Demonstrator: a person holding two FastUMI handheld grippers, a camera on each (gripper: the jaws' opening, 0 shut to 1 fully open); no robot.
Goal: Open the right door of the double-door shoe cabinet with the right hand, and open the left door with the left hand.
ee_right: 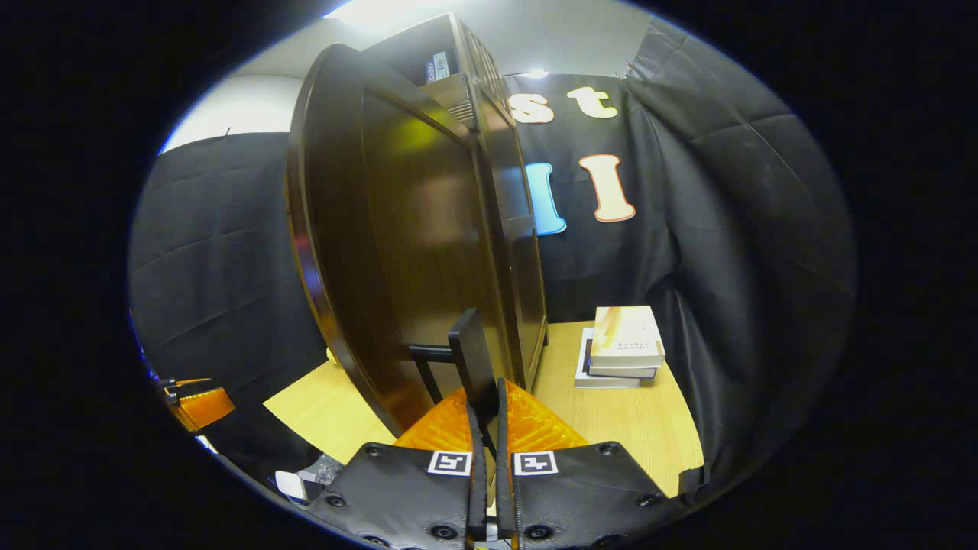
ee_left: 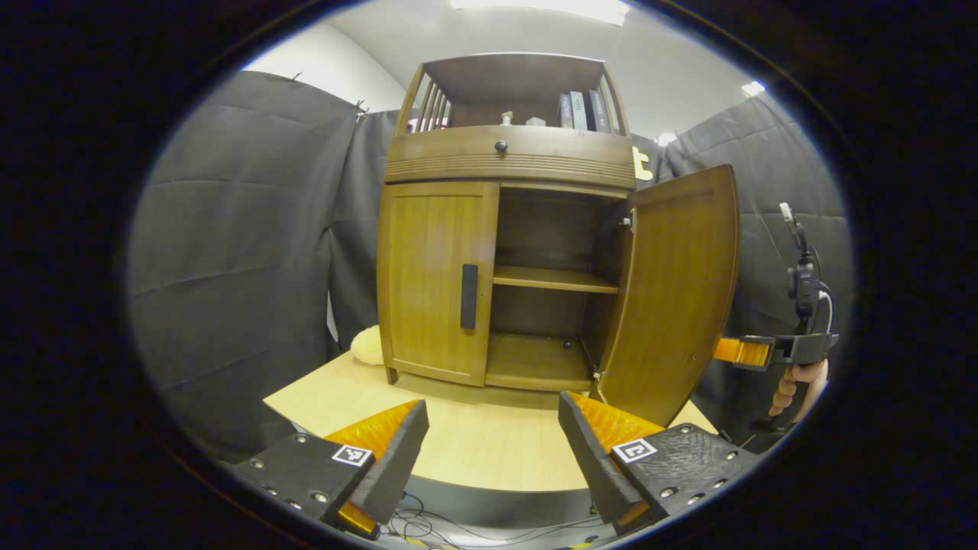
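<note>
Your right gripper point(ee_right: 484, 416) has its fingers closed together on the handle point(ee_right: 474, 365) of the right door point(ee_right: 397, 252), which rises straight ahead of them, swung well out from the shoe cabinet point(ee_left: 504, 229). In the left gripper view that door point(ee_left: 676, 294) stands wide, baring the shelf point(ee_left: 554, 279) and the dark inside, while your right hand point(ee_left: 798, 386) shows past its outer edge. So the first half of the task looks as good as done; you judge only whether to swing it a little wider before letting go.

Your left gripper point(ee_left: 493, 451) holds nothing: its fingers are spread wide over the surface point(ee_left: 489, 451), well short of the cabinet. The left door point(ee_left: 435, 279) is shut, ahead and slightly left of those fingers, its dark upright handle point(ee_left: 468, 296) near the inner edge. Next you should carry the left fingers forward to straddle that handle, close on it, then pull in an arc toward the left hinge.
</note>
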